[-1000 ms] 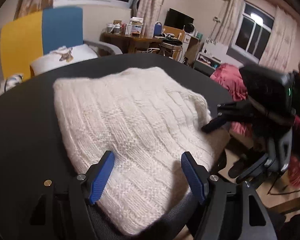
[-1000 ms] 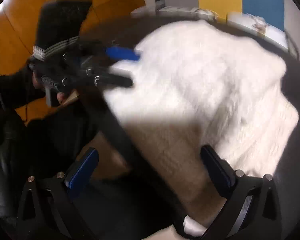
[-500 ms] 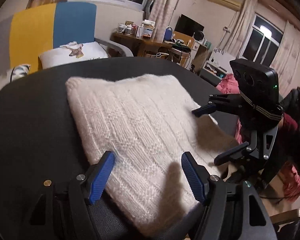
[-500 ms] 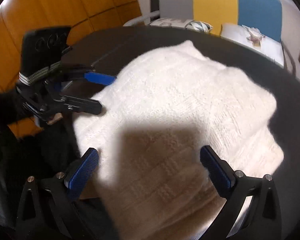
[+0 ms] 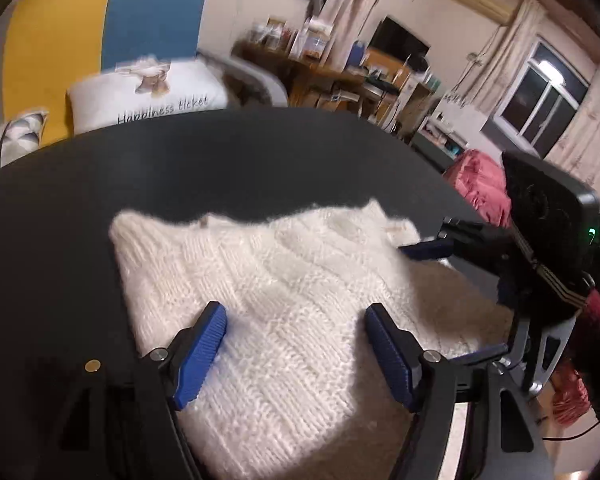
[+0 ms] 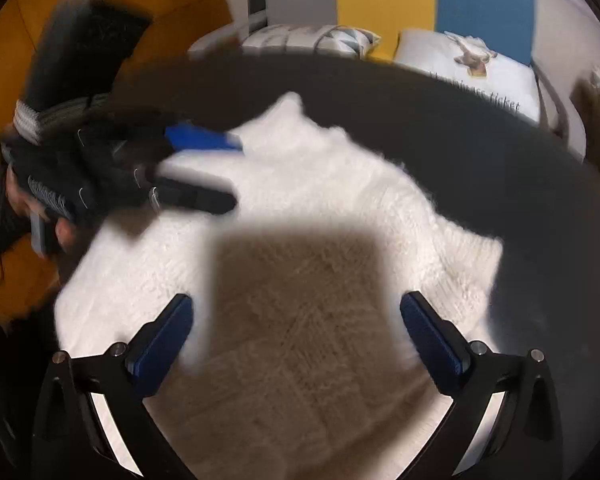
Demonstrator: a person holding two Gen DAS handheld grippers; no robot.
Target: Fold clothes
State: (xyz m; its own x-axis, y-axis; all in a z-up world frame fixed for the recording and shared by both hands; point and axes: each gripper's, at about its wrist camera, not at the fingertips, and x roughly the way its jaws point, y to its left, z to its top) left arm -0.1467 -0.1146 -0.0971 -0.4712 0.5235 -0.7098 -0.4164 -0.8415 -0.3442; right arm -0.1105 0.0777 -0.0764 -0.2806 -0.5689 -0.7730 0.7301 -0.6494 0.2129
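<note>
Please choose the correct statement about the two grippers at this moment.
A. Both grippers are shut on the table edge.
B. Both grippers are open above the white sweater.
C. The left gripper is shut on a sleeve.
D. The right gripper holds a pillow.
B. The left gripper and the right gripper both have their jaws spread wide, with the white sweater lying flat on the black table between the fingers and nothing pinched.

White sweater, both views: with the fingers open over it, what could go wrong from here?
1. The white sweater lies at the near edge of the black table; a pull toward the person could drag it off.
2. The left gripper and right gripper are both open above the knit; closing blind may pinch only the top layer and undo the fold.
3. The two grippers work close together and could collide.
</note>
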